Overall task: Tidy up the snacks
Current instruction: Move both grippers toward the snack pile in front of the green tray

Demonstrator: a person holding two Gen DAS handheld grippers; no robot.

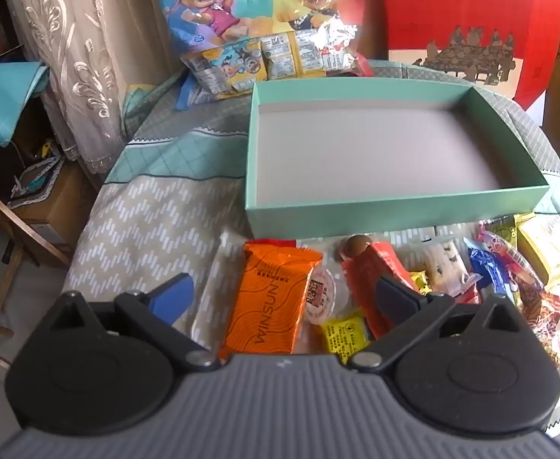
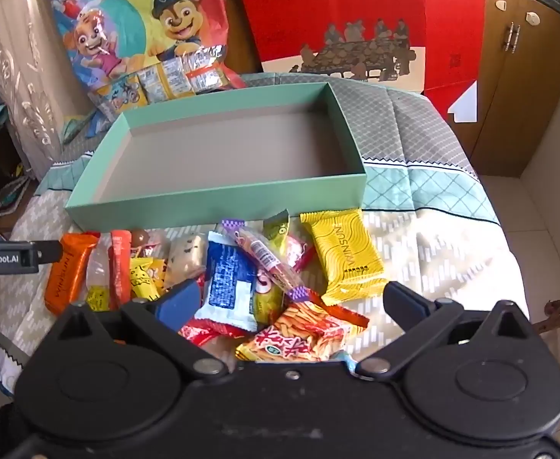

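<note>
Both your tongs, left [image 1: 282, 294] and right [image 2: 293, 302], gape empty; box [image 2: 218, 195] unfilled, so start with the orange packet [image 1: 270, 302].

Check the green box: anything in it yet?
Empty. The green box shows only bare grey floor in both views; the snacks all lie on the cloth in front of it.

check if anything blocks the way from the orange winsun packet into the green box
Nothing visible does. The orange WINSUN packet lies just before the green box, whose near wall is low and whose inside is bare. The left hand-held gripper hangs open above the packet.
</note>
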